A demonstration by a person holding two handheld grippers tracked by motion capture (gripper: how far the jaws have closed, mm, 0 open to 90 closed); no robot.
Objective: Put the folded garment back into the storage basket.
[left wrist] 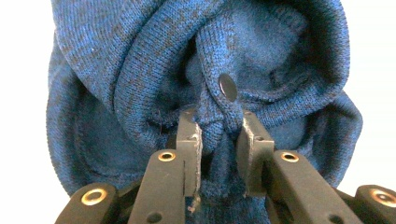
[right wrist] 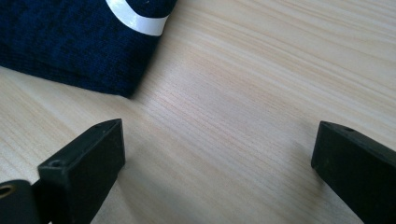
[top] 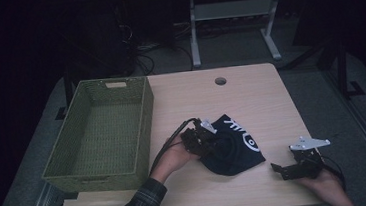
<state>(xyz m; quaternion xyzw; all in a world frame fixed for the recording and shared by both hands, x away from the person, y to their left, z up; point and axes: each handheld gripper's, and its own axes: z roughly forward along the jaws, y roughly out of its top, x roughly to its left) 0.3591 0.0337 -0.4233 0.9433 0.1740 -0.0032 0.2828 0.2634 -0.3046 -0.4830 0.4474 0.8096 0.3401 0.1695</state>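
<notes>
Right, your right gripper [top: 297,166] sits at the table's [top: 251,97] near right edge, jaws wide, holding nothing, just right of the blue knit garment [top: 235,143]. Your left gripper [left wrist: 217,137] is clamped on a fold of it by the button [left wrist: 227,87]. Long axis runs near-left to far-right. Basket [top: 98,135] lies left of the garment.

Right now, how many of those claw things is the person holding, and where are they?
2. The left claw is closed on a fold of the blue knit garment mid-table. The right claw rests open on the bare table near its right edge, beside the garment.
</notes>
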